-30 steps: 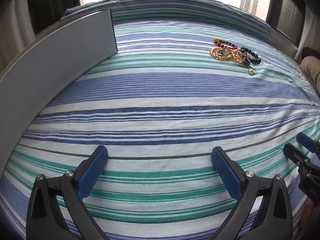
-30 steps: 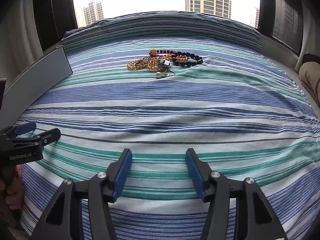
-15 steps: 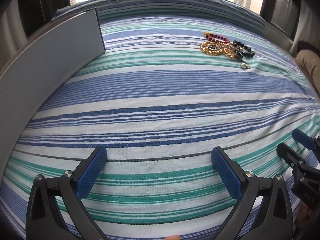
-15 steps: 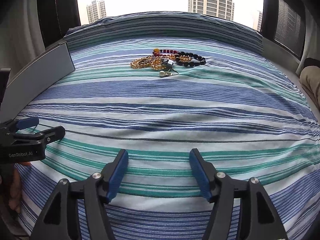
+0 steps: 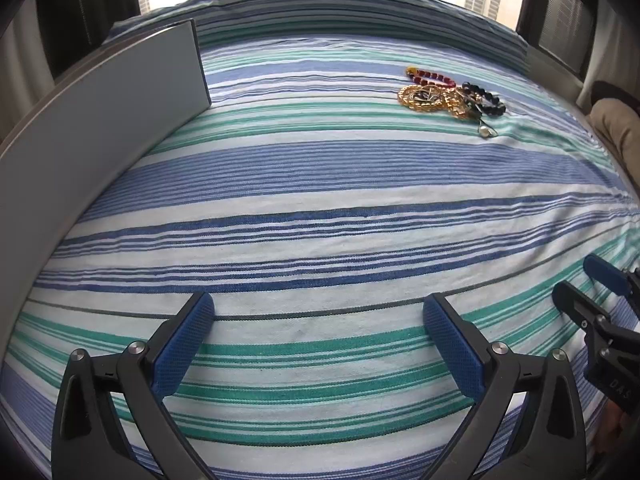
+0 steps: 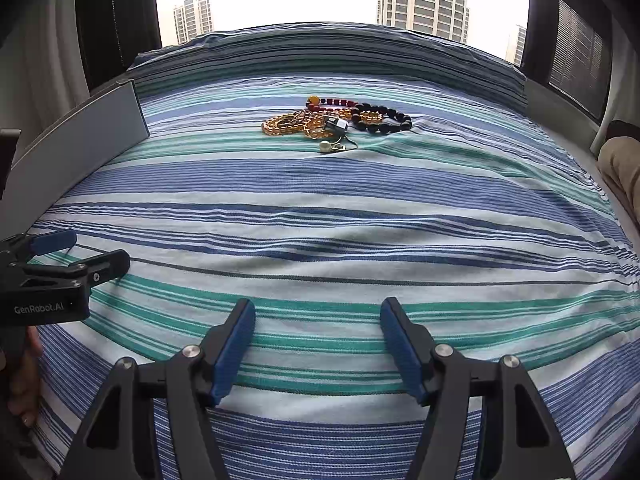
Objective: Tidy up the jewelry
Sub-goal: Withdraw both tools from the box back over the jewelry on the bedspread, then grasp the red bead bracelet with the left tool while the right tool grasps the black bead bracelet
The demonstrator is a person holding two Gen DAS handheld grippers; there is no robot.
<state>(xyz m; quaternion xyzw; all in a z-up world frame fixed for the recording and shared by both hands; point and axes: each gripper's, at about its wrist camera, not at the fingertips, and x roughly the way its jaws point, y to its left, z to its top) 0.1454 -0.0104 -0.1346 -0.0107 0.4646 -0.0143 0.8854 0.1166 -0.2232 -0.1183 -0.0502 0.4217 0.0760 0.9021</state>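
A tangled heap of jewelry (image 5: 448, 96) (image 6: 336, 120) lies far out on the striped bedspread: an amber bead strand (image 6: 288, 124), a black bead bracelet (image 6: 384, 118), a red bead string (image 6: 332, 102) and a pearl earring (image 6: 326, 146). My left gripper (image 5: 318, 332) hovers open over the near stripes, nothing between its blue pads. My right gripper (image 6: 318, 336) is also open and empty, well short of the heap. Each gripper shows at the edge of the other's view.
A long grey flat box (image 5: 100, 128) (image 6: 80, 140) stands along the left side of the bedspread (image 5: 320, 208). A person's beige-clad leg (image 6: 624, 164) rests at the right edge. A window with tower blocks lies beyond the bed.
The right gripper's jaws have spread a little wider. Both views have shifted only slightly; the jewelry has not moved.
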